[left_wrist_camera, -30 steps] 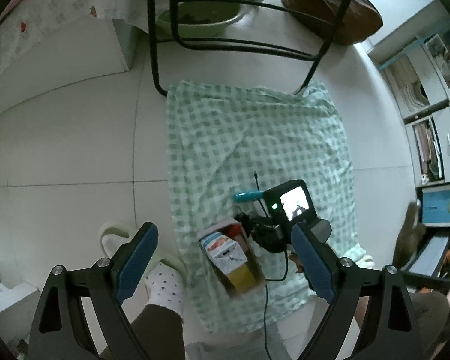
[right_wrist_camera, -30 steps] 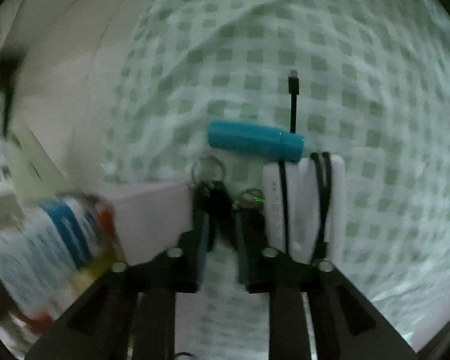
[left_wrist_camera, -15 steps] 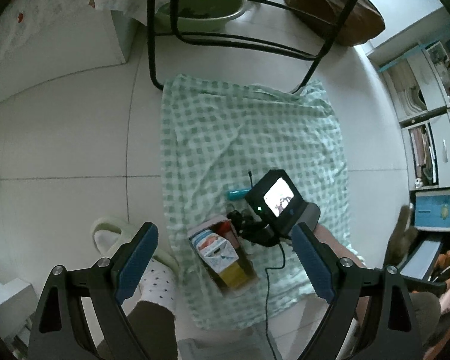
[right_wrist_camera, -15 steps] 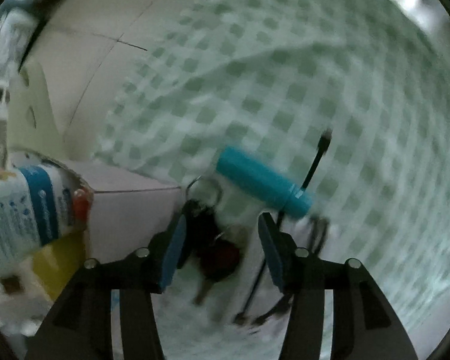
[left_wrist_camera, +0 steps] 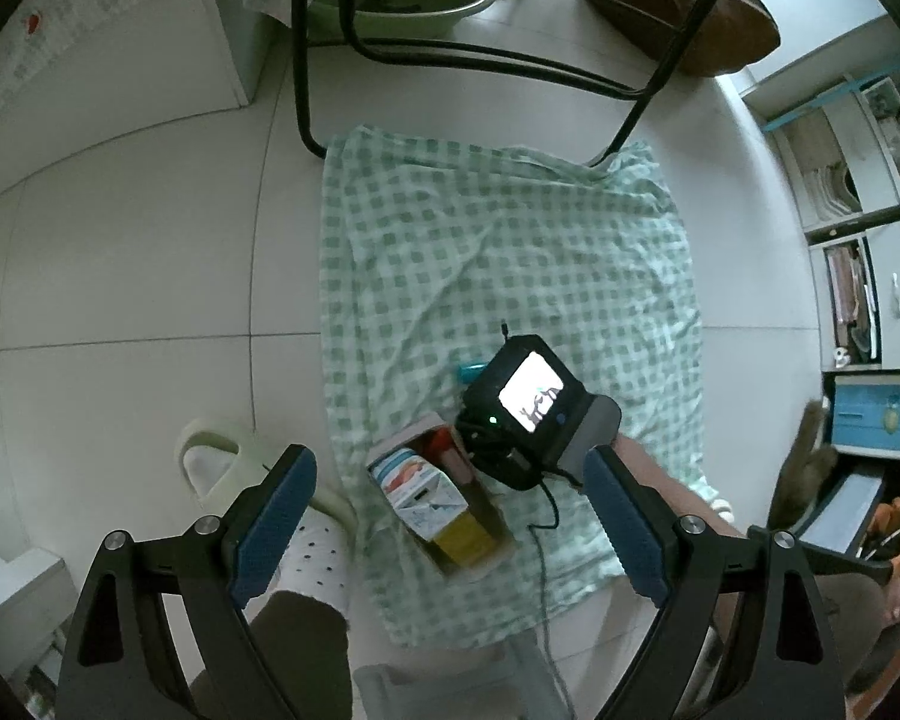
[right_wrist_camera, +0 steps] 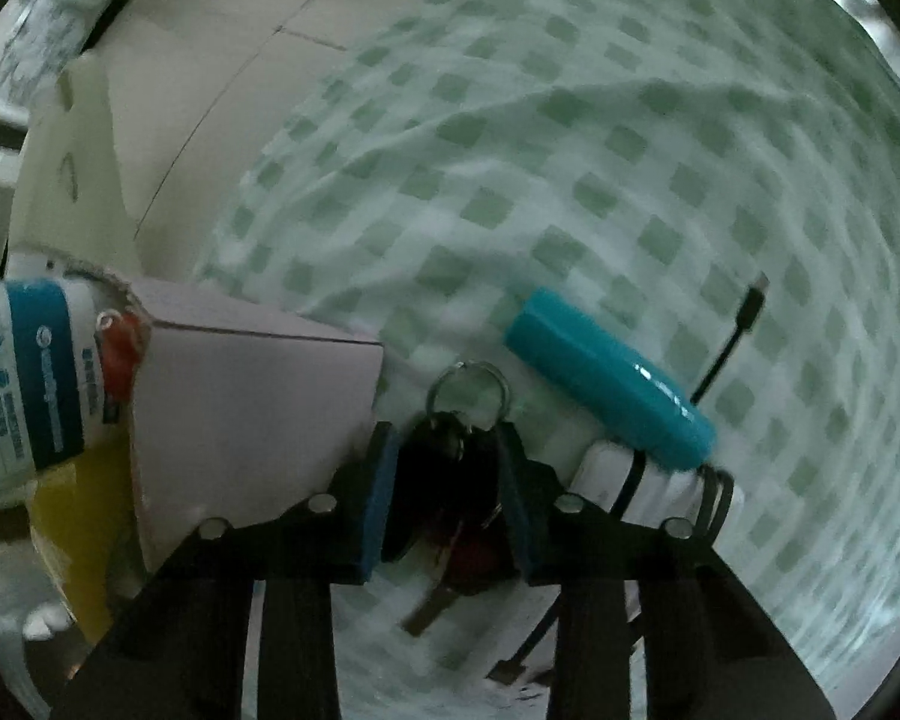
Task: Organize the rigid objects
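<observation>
Left claw (left_wrist_camera: 447,531) hangs high over the floor, jaws spread wide, nothing between them. Below it, a pale slipper (left_wrist_camera: 210,459) on a dotted sock, left of the green checked cloth (left_wrist_camera: 510,252) spread on the tiled floor (left_wrist_camera: 120,252).

On the cloth's near part sits an open cardboard box (right_wrist_camera: 240,414), holding a white-and-blue printed carton (right_wrist_camera: 24,384), a yellow item (right_wrist_camera: 84,528) and something orange-red (right_wrist_camera: 120,348). Just right of the box, the right claw (right_wrist_camera: 447,486) points steeply down, its jaws closing with a dark bunch of keys (right_wrist_camera: 450,480) between the blue pads; pads look pressed on the bunch, a key blade hanging below, the key ring (right_wrist_camera: 467,387) poking out beyond the tips. In the left wrist view this claw's body and lit screen cover the keys.

Right of the keys: a teal cylindrical case (right_wrist_camera: 606,378) lying on the cloth, touching a white flat block (right_wrist_camera: 648,480) wrapped with a black cable (right_wrist_camera: 732,330), whose plug end runs far-right. Black chair legs (left_wrist_camera: 630,114) stand at the cloth's far edge.
</observation>
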`<control>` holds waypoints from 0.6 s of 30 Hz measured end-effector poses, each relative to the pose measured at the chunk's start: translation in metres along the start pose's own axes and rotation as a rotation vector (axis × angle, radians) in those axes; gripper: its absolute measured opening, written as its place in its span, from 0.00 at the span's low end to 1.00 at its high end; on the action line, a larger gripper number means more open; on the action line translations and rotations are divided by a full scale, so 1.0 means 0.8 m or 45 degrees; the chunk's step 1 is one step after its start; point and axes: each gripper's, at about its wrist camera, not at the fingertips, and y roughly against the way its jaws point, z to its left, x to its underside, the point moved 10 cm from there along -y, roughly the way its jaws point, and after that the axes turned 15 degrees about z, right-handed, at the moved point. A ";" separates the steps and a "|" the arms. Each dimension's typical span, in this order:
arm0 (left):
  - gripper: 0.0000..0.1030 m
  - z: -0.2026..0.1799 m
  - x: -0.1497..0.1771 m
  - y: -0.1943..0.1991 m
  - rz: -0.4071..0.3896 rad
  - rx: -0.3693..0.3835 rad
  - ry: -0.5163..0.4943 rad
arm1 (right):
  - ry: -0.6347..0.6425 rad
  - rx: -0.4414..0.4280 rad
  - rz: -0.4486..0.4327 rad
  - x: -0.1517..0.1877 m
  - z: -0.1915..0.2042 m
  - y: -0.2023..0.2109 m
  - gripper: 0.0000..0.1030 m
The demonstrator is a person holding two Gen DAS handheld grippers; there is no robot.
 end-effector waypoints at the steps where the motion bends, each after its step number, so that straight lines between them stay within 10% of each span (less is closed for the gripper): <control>1: 0.87 0.000 0.001 0.000 0.000 -0.001 0.003 | -0.026 -0.047 0.021 0.002 0.003 -0.003 0.26; 7: 0.87 0.005 0.002 -0.004 0.002 -0.017 0.022 | -0.095 -0.025 0.016 0.035 -0.002 0.010 0.23; 18: 0.87 -0.023 0.019 -0.037 0.096 0.017 -0.053 | -0.192 -0.097 -0.326 0.120 0.023 0.174 0.23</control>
